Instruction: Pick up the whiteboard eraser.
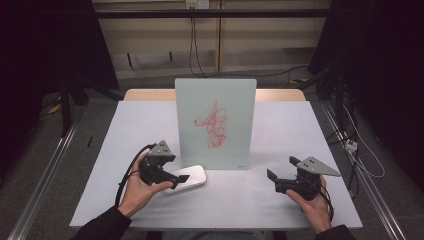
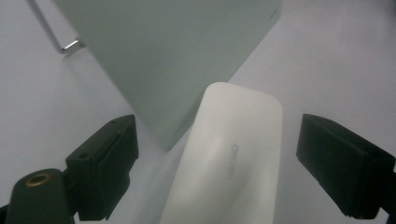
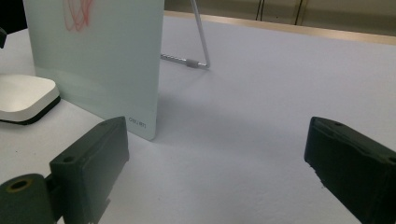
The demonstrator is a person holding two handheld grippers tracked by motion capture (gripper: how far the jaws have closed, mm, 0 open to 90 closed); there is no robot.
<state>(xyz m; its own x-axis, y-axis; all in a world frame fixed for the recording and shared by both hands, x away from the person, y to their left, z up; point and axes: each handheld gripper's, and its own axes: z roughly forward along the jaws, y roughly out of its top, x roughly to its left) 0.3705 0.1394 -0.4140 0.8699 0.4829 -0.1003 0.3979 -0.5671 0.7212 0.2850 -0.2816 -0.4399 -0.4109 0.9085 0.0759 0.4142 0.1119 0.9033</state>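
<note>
So, counting it up: you had two grippers going, one whiteboard eraser and one small whiteboard, and that was pretty much the whole setup.

Your left gripper [image 1: 181,178] sat right at the white eraser [image 1: 189,179], which lay flat on the table just in front of the board's lower left corner. In the left gripper view the eraser [image 2: 231,163] ran up between the two black jaws, but you could see a gap on each side of it, so the jaws stood apart and weren't squeezing it. It had a faint logo on top and a dark underside.

Your right gripper [image 1: 274,178] hung over bare table near the front right, well apart from the eraser, jaws spread wide with nothing between them.

The whiteboard [image 1: 215,122] stood upright, propped on one wire stand [image 3: 200,42] behind it, with one red scribble [image 1: 214,125] across the middle of its face and a small logo down in the bottom right corner.

The surface was a table [image 1: 280,130] under a plain pale sheet, with a strip of wood edge showing along the far side. Beyond it, the room was dim: a beige wall with a few black cables hanging down, dark stands on both sides, grey floor and metal rails running along the left and right.
</note>
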